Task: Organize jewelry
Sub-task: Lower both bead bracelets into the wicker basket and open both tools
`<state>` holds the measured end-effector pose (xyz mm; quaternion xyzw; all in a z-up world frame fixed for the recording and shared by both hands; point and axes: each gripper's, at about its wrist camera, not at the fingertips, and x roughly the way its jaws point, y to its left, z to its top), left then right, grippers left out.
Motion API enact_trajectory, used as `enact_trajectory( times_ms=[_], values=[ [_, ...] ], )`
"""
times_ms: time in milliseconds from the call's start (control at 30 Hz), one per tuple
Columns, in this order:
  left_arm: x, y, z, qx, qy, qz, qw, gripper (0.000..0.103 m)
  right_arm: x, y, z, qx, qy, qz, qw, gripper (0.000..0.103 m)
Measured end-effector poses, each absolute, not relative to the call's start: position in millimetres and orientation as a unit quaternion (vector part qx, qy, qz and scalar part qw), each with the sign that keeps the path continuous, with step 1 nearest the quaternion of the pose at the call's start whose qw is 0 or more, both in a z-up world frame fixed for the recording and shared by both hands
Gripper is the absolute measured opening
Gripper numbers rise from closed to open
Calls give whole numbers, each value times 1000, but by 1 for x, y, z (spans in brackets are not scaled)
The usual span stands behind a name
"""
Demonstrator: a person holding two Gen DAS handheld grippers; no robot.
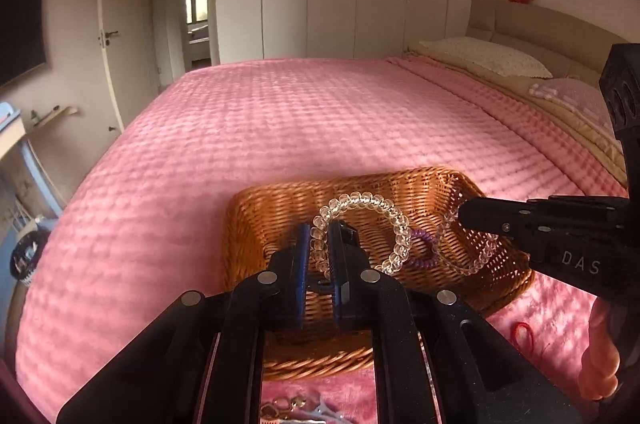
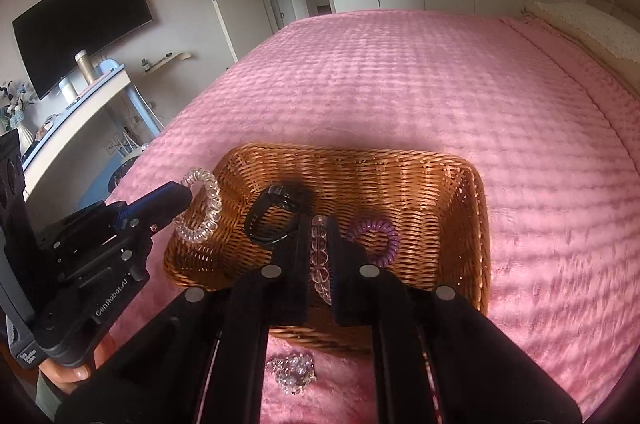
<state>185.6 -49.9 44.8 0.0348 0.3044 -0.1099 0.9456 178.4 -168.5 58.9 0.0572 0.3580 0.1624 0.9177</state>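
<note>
A rectangular woven wicker basket (image 2: 472,208) sits on the pink quilted bedspread (image 2: 400,84), filling the lower middle of the right wrist frame, its long axis running left to right across the picture. The left gripper (image 1: 320,248) is closed on a clear spiral coil hair tie (image 1: 360,202); in the left wrist view that coil loops up and to the right from between the blue pads, over the basket, and in the right wrist view it hangs at the basket's left rim. The right gripper (image 2: 320,252) is clamped on a bracelet of clear round glassy beads (image 2: 320,256), the strand running lengthwise between the black fingers; in the left wrist view the same strand droops in a curve below that gripper's tip at the right of the frame. Inside the basket lie two things: one purple spiral coil tie (image 2: 384,236) to the right of centre, and one black glossy band (image 2: 268,224) to the left, partly behind the gripper. On the bedspread at the lower edge, in front of the basket, lies a small heap of clear sparkling beads (image 2: 294,374), and one red elastic loop (image 1: 524,334) lies at lower right in the left wrist view.
</note>
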Motion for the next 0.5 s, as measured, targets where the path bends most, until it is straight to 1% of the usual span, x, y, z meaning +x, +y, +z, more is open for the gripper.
enact_trajectory(
  times_ms=[133,233,500],
  values=[
    [206,-55,21,24,333,-120,935,7,201,-174,35,55,384,145,910,6],
    [215,-60,6,36,344,-119,931,7,210,-183,22,58,391,133,909,6],
    [217,-70,-6,49,352,-122,927,8,211,-195,7,67,396,118,908,6]
  ],
)
